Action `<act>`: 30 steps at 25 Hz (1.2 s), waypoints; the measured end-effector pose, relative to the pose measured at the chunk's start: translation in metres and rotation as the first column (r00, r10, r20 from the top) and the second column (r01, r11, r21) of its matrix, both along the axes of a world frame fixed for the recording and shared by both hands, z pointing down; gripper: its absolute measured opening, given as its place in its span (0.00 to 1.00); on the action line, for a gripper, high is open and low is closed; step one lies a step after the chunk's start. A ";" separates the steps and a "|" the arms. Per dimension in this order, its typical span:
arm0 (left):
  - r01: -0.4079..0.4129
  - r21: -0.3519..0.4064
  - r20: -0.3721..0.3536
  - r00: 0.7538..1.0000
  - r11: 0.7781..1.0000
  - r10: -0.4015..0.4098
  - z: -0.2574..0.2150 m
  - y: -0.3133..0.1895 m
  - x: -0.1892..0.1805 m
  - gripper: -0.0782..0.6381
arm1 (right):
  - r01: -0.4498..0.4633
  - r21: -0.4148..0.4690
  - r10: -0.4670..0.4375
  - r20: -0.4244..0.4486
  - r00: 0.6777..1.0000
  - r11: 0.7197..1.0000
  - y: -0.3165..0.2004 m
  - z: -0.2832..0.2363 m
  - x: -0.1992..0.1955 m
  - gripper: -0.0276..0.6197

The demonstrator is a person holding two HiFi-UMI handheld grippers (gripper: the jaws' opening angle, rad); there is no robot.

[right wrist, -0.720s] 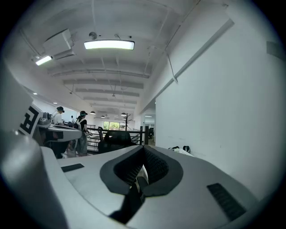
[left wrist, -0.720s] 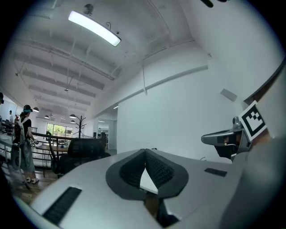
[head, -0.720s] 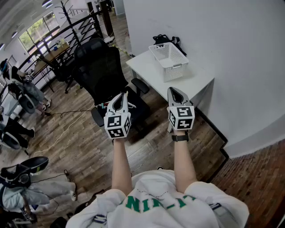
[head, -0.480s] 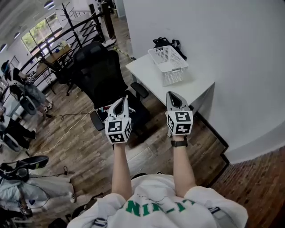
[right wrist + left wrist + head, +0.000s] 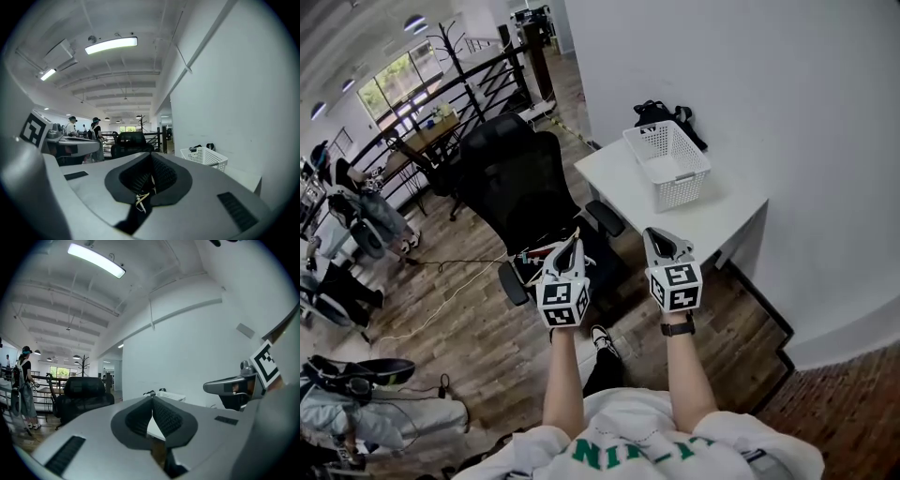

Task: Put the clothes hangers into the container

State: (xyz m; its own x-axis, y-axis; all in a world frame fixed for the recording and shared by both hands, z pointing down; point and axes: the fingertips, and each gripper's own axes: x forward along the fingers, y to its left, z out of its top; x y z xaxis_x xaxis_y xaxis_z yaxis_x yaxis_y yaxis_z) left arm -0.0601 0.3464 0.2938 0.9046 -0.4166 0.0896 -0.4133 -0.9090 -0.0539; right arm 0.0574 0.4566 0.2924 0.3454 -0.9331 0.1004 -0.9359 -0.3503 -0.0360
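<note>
left tongs (image 5: 573, 238) and right tongs (image 5: 657, 238) are both clenched on nothing. going to the far white basket (image 5: 680, 192), they might bump the black chair (image 5: 511, 178) on the left.

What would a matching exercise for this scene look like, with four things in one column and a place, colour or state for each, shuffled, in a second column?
Column one:
1. basket
2. office chair
3. table
4. left claw

Column two:
A. black, on the floor, left of the table in the head view
B. shut, with nothing in it
C. white, with perforated walls, standing on the table
D. white top, next to the wall

Right pairs: 1-C, 2-A, 3-D, 4-B.
</note>
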 end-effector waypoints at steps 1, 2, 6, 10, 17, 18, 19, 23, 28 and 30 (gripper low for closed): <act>0.003 0.001 -0.005 1.000 1.000 -0.003 0.000 -0.015 0.008 0.13 | 0.012 -0.001 -0.012 -0.007 1.000 1.000 -0.016 0.000 0.005 0.07; 0.007 0.002 -0.012 1.000 1.000 -0.007 -0.001 -0.031 0.016 0.13 | 0.023 -0.001 -0.024 -0.016 1.000 1.000 -0.033 -0.001 0.012 0.07; 0.023 0.007 -0.060 0.998 1.000 -0.023 -0.013 -0.104 0.045 0.13 | 0.061 0.006 -0.061 -0.058 0.996 0.998 -0.112 -0.014 0.035 0.07; 0.046 -0.014 -0.124 0.991 0.999 -0.047 -0.037 -0.188 0.054 0.13 | 0.144 -0.015 -0.144 -0.091 0.985 0.990 -0.208 -0.034 0.032 0.07; 0.100 -0.020 -0.135 0.986 0.995 -0.102 -0.044 -0.326 0.054 0.13 | 0.282 -0.085 -0.290 -0.092 0.953 0.956 -0.364 -0.031 0.027 0.07; 0.106 -0.026 -0.128 0.986 0.994 -0.109 -0.039 -0.342 0.052 0.13 | 0.295 -0.093 -0.303 -0.088 0.949 0.951 -0.381 -0.026 0.024 0.07; 0.111 -0.032 -0.123 0.986 0.993 -0.114 -0.034 -0.355 0.049 0.13 | 0.307 -0.103 -0.316 -0.082 0.945 0.946 -0.395 -0.019 0.021 0.07; 0.132 -0.048 -0.083 0.987 0.990 -0.135 -0.002 -0.388 0.042 0.13 | 0.378 -0.180 -0.390 -0.037 0.920 0.908 -0.440 0.021 0.011 0.09; 0.186 -0.108 -0.031 0.981 0.977 -0.190 0.046 -0.427 0.034 0.13 | 0.469 -0.253 -0.477 0.031 0.878 0.846 -0.485 0.069 0.005 0.14; 0.204 -0.131 -0.010 0.978 0.970 -0.207 0.061 -0.438 0.032 0.13 | 0.514 -0.276 -0.519 0.060 0.853 0.812 -0.500 0.090 0.001 0.16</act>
